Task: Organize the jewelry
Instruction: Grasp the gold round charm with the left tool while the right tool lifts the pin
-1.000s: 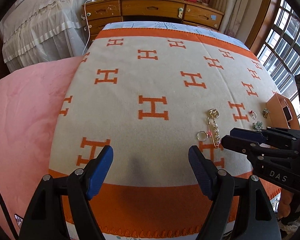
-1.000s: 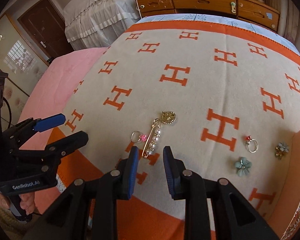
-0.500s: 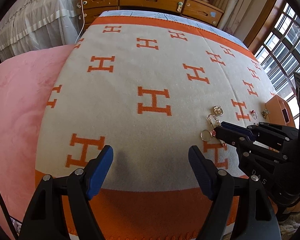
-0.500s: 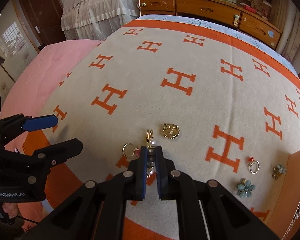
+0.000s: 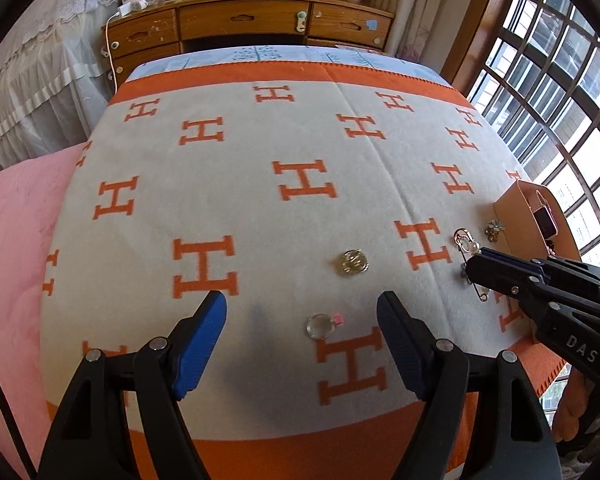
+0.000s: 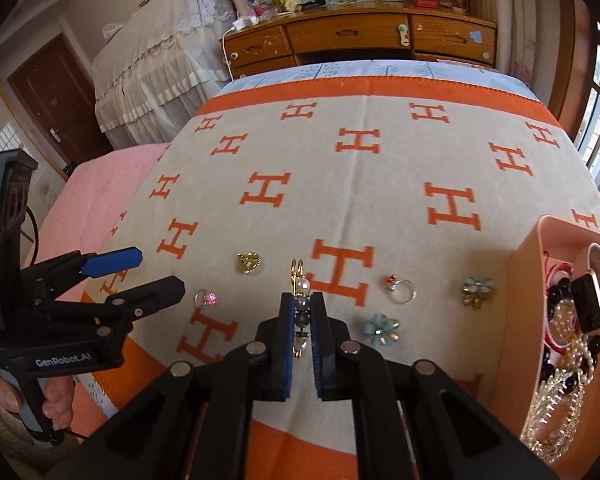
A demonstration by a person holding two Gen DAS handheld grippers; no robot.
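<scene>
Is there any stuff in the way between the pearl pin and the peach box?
Yes. The right tool holds the pearl pin, and a ring with a red stone and two flower pieces lie on the blanket before the peach box. Lifted, the pin passes over them.

White lettering reading "DAS" is being shown on the black body of the right gripper [image 5: 470, 270] in the left wrist view. "GenRobot.AI" is being displayed in white on the black body of the left gripper [image 6: 140, 276] in the right wrist view. Large orange "H" letters are being repeated across the blanket [image 6: 380, 184] on the bed.
</scene>
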